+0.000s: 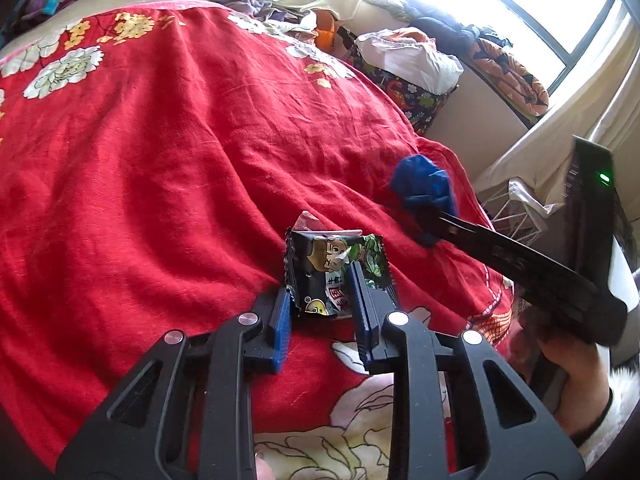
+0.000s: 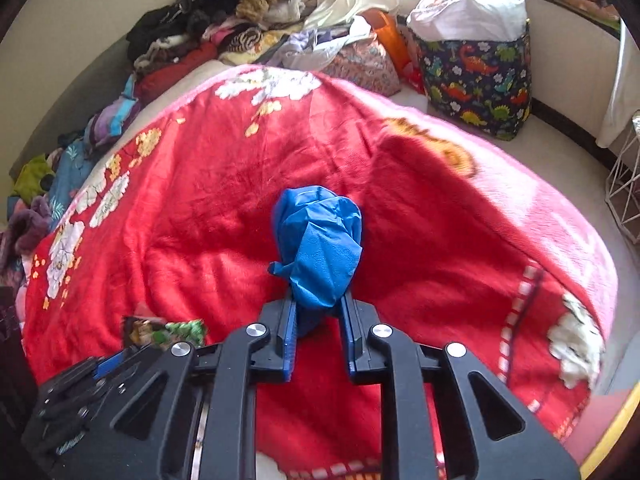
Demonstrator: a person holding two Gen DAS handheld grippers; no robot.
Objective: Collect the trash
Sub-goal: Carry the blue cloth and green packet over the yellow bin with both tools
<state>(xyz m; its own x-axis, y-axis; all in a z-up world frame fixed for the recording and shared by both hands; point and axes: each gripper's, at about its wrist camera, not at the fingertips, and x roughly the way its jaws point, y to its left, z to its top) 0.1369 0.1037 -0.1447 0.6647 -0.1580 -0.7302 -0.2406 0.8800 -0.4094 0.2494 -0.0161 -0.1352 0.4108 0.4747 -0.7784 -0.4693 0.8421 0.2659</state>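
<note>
Left gripper (image 1: 322, 300) low over bed, fingers (image 1: 280, 320) pinching snack wrapper (image 1: 338, 272) from both sides; wrapper stands crumpled on red flowered blanket (image 1: 160, 140), near bed's front edge. Right gripper (image 2: 318, 316) just to right of it, fingers (image 2: 290, 328) clamped on lower end of crumpled blue glove (image 2: 318, 248); glove bulges beyond fingertips, over blanket. Hand (image 1: 576, 364) grips right tool's handle. Dinosaur-print bag (image 2: 480, 84) stuffed with white plastic past far side of bed; clothes pile (image 2: 224, 20) along wall.
</note>
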